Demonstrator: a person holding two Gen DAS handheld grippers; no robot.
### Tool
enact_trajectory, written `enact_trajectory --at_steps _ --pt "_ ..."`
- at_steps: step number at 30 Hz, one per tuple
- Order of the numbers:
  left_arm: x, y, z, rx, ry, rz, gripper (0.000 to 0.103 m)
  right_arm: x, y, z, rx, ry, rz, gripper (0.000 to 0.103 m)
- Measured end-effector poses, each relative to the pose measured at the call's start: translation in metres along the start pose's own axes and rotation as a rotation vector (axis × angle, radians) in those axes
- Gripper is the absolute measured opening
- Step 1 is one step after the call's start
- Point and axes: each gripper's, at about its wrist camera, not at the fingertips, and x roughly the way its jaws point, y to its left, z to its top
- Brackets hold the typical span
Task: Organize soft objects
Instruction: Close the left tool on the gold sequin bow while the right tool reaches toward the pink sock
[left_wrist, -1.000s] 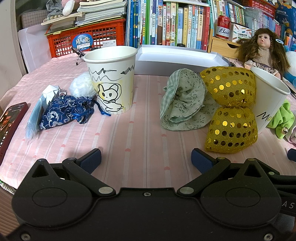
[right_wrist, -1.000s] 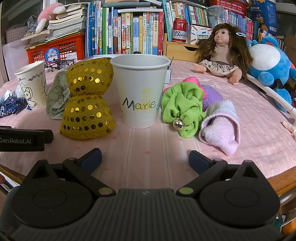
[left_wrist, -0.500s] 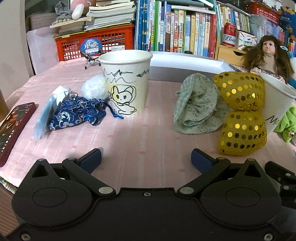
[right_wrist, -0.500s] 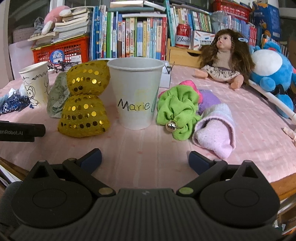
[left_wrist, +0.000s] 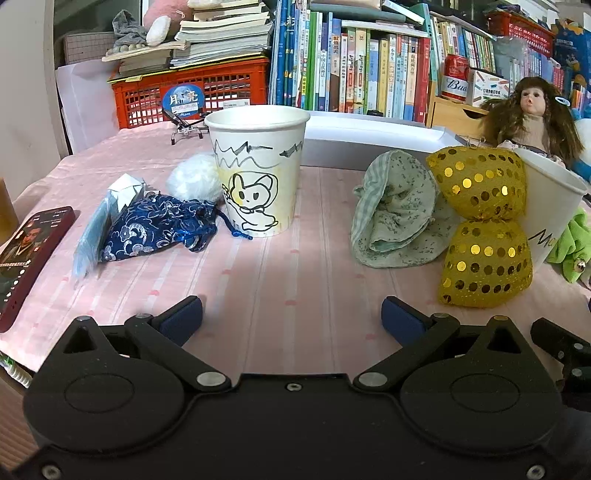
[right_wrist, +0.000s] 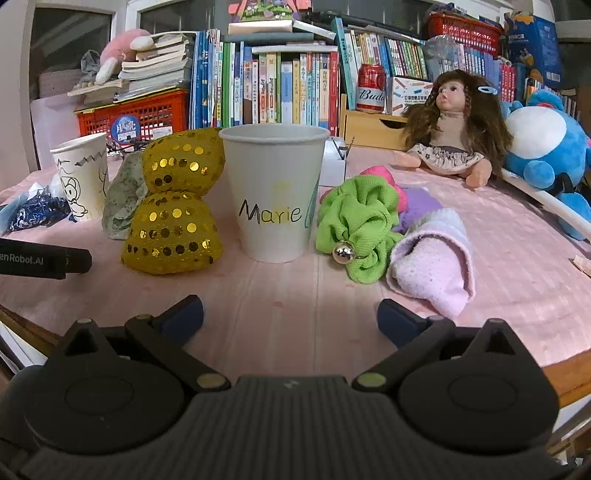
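A paper cup with a cat drawing (left_wrist: 257, 173) stands on the pink tablecloth, with a blue patterned pouch (left_wrist: 159, 227) and a white pompom (left_wrist: 192, 179) at its left. To its right lie a pale green cloth (left_wrist: 397, 218) and a gold sequin bow (left_wrist: 484, 225). My left gripper (left_wrist: 291, 319) hovers open and empty in front of them. In the right wrist view a cup marked "Marie" (right_wrist: 275, 192) stands between the gold sequin bow (right_wrist: 175, 210) and a green scrunchie (right_wrist: 356, 225), beside a pink knitted piece (right_wrist: 436, 262). My right gripper (right_wrist: 290, 315) is open and empty before that cup.
A phone (left_wrist: 26, 254) lies at the table's left edge. A white box (left_wrist: 369, 142), a red crate (left_wrist: 188, 98) and shelved books line the back. A doll (right_wrist: 458, 129) and a blue plush (right_wrist: 546, 147) sit at the right.
Both grippers have drawn back slightly and risen a little, so the objects look farther away. Nothing on the table has moved and both grippers stay open.
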Motion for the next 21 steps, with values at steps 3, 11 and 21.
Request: enact_trajectory --at_steps 3,11,21 --pt "-0.002 0.0 0.001 -0.012 0.0 -0.016 0.101 0.001 -0.002 0.005 -0.001 0.024 0.019 0.103" --pt "-0.017 -0.006 0.013 -0.035 -0.049 -0.103 0.09 -0.012 -0.017 0.007 0.086 -0.036 0.078 0.099" --pt "-0.038 -0.031 0.022 -0.027 -0.056 -0.289 0.068 -0.027 -0.037 0.013 0.061 -0.147 -0.077 0.088"
